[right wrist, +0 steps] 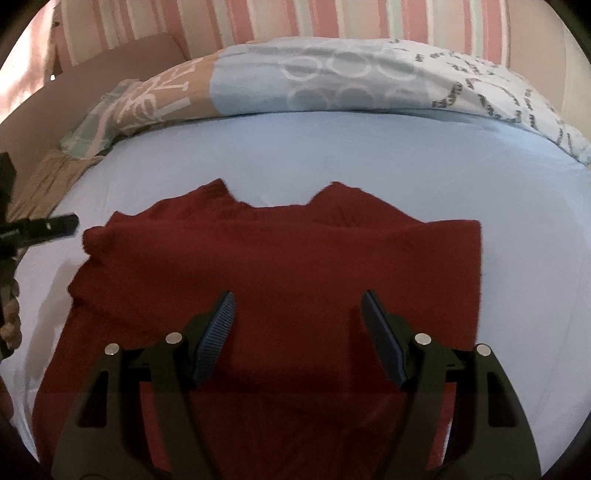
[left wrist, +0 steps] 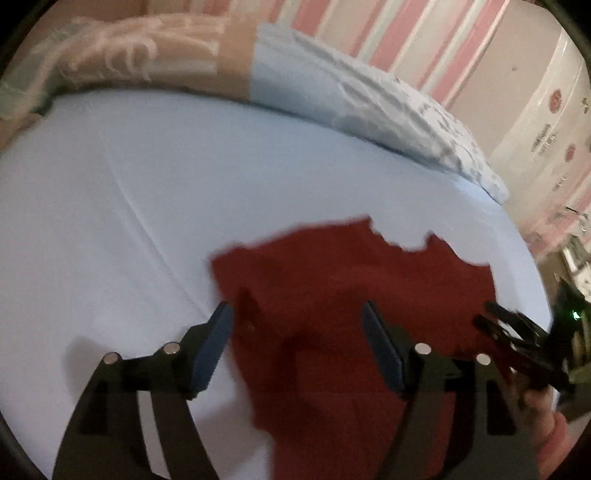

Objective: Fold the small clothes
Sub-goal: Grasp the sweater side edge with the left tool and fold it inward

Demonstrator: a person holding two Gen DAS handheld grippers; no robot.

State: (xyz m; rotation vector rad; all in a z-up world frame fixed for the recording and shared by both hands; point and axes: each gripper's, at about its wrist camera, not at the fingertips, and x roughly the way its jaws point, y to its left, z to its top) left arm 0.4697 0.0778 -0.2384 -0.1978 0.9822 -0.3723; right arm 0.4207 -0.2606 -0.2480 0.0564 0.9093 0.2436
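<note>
My right gripper (right wrist: 297, 321) hangs over the dark red knitted garment (right wrist: 280, 266), jaws wide apart, nothing pinched between the ribbed blue pads (right wrist: 218, 332). The garment lies spread flat on the pale blue bed sheet (right wrist: 369, 155), two peaks of cloth at its far edge with a dip between them, its right edge straight. At the left border, my left gripper (right wrist: 55, 225) pokes in, its black tip just beside the garment's left corner. Beyond, a patterned duvet (right wrist: 332, 77) lies bunched before a pink-striped wall (right wrist: 258, 18).
</note>
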